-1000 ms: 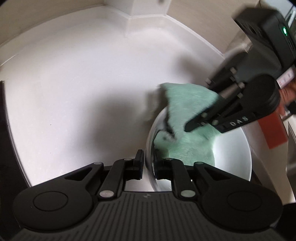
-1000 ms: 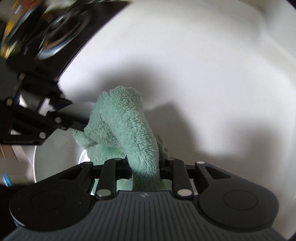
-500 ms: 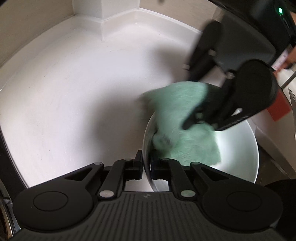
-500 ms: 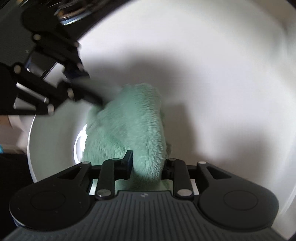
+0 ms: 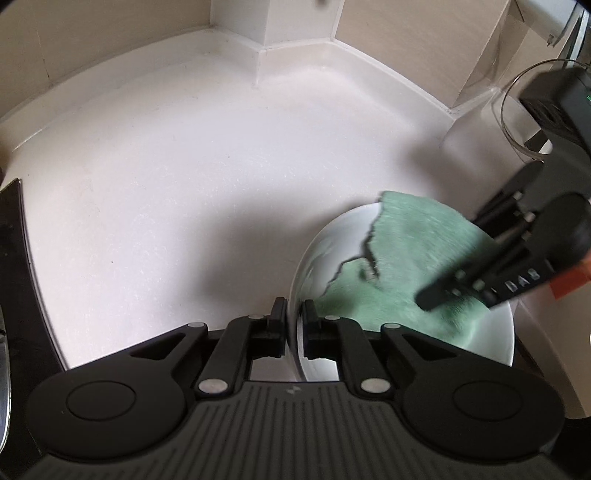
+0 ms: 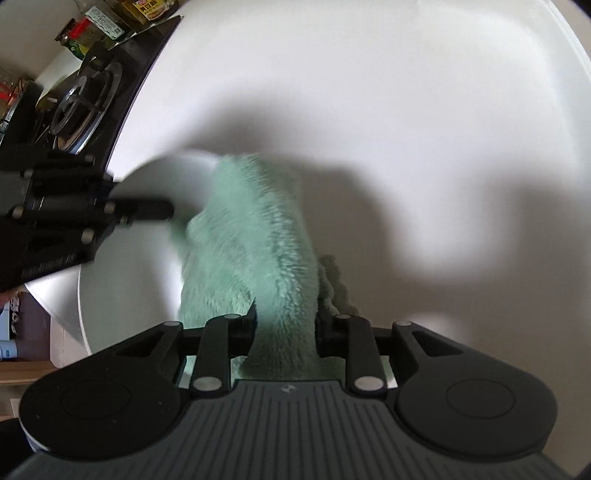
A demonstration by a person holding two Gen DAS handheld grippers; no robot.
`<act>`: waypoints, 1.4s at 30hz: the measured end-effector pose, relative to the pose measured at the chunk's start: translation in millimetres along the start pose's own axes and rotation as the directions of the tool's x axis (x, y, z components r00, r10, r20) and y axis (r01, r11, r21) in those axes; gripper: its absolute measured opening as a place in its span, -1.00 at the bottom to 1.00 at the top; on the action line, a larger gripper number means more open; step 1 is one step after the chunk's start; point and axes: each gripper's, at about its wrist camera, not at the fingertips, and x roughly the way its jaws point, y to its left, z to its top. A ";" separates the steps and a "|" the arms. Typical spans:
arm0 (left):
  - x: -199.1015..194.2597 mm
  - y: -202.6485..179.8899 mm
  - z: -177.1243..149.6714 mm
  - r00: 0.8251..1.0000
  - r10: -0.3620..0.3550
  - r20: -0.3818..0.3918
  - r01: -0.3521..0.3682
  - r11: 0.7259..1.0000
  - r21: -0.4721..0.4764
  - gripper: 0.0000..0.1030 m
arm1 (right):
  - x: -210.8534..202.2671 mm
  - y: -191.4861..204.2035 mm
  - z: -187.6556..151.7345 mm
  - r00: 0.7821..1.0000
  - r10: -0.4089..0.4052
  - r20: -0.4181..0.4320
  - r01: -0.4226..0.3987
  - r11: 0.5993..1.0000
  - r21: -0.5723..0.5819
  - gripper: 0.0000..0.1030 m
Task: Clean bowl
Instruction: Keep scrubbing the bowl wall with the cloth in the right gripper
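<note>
White bowl tilted above white counter, rim pinched between narrow fingers of left claw. Right claw clamped on fluffy green cloth, cloth pressed inside bowl and draped over far rim. Right claw fingers lying across cloth in left view, slightly blurred. Gas stove and packets at counter's far left edge.
</note>
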 end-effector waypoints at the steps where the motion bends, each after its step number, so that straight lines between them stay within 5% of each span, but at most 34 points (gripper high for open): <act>1: -2.7 2.2 -2.5 1.000 -0.010 -0.004 0.010 1.000 0.002 -0.86 | -2.9 -2.5 -3.2 1.000 0.002 0.001 -0.002 1.000 -0.003 -0.60; 8: -13.8 11.0 10.6 0.995 -0.096 -0.041 0.099 0.991 0.090 -0.85 | 14.1 29.4 4.7 1.000 -0.013 -0.021 0.008 0.979 -0.202 -0.63; 15: -13.6 -2.0 24.5 0.987 -0.107 -0.118 0.127 0.976 0.175 -0.85 | 19.2 50.2 32.3 0.989 -0.066 -0.134 -0.018 0.838 -0.546 -0.60; 21: -6.5 -16.2 25.9 0.987 -0.043 -0.157 0.077 0.972 0.223 -0.92 | 16.8 56.6 52.1 0.986 -0.103 -0.132 -0.004 0.774 -0.633 -0.59; 25: -10.5 -16.1 19.2 0.988 -0.030 -0.152 0.061 0.977 0.202 -0.94 | 10.2 57.1 61.7 0.995 -0.090 -0.035 0.057 0.843 -0.534 -0.57; 29: -13.6 -12.0 12.2 0.992 -0.024 -0.122 0.039 0.992 0.119 -0.93 | -2.5 31.6 44.1 0.996 -0.094 0.008 0.093 0.971 -0.220 -0.57; 35: -20.9 -2.2 1.9 0.994 -0.029 -0.101 0.028 1.000 -0.014 -0.90 | -19.7 1.7 -13.1 0.999 -0.045 0.028 0.044 0.998 0.047 -0.63; 42: -13.6 -6.8 19.6 0.987 -0.035 -0.154 0.041 0.998 0.036 -0.89 | -45.8 -12.8 -39.2 0.999 -0.054 -0.007 0.053 0.994 -0.099 -0.65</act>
